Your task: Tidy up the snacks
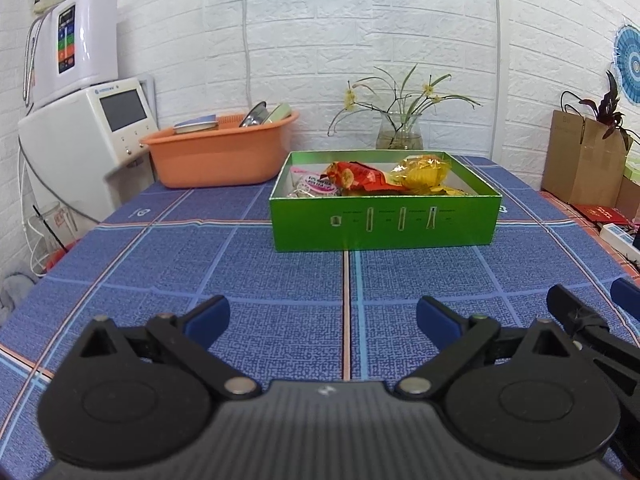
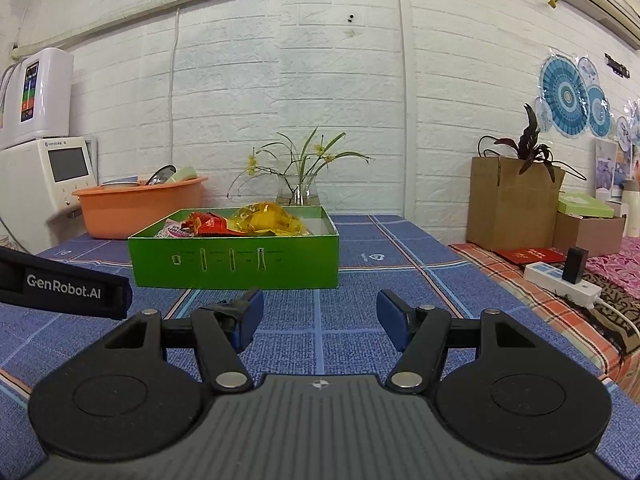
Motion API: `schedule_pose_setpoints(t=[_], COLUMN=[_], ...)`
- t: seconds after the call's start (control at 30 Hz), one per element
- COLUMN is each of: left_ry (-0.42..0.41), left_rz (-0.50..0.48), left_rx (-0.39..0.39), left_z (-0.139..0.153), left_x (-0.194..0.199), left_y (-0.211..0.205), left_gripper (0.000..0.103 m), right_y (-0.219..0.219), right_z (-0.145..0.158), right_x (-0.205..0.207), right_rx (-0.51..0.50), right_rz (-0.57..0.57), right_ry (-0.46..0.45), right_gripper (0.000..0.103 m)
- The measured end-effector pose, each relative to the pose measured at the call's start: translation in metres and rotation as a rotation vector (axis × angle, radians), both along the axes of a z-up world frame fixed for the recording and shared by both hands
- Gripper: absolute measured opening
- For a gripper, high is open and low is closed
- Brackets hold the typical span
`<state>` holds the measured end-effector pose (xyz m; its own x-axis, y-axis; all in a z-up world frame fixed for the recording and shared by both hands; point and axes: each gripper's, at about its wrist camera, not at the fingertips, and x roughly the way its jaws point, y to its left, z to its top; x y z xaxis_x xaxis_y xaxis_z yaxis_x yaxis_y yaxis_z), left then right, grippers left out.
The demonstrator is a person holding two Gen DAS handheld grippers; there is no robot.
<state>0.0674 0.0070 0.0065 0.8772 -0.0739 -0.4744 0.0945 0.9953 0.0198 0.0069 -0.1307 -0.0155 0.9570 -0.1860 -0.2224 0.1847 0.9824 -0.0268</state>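
A green box (image 1: pixel 384 222) (image 2: pixel 236 264) stands on the blue checked tablecloth, ahead of both grippers. Inside lie a pink-white packet (image 1: pixel 316 184) (image 2: pixel 178 232), a red packet (image 1: pixel 360 176) (image 2: pixel 210 224) and yellow packets (image 1: pixel 424 172) (image 2: pixel 272 220). My left gripper (image 1: pixel 322 320) hovers low over the cloth in front of the box, open, with nothing between its blue pads. My right gripper (image 2: pixel 320 314) is also open and empty, just short of the box's front wall. In the left wrist view the right gripper's fingers (image 1: pixel 576 312) show at the right edge.
An orange basin (image 1: pixel 220 152) (image 2: pixel 140 208) with dishes sits behind the box on the left, and a glass vase with flowers (image 1: pixel 400 132) (image 2: pixel 298 192) stands behind it. White appliances (image 1: pixel 84 120) stand at far left. Cardboard boxes (image 2: pixel 512 204) and a power strip (image 2: pixel 560 280) lie to the right.
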Motion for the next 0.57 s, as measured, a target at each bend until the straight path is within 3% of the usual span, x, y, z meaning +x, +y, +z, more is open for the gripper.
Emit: schedule_pose_setpoints(t=[0.57], left_ry=[0.010], left_rz=[-0.021], left_rx=[0.002], left_z=[-0.0032], left_x=[-0.0009], left_y=[-0.0022], left_gripper=[0.097], right_y=[-0.0009], right_z=[-0.0024], right_x=[0.0056], right_rx=[0.000], right_rz=[-0.026], right_ry=[0.047], right_gripper=[0.103])
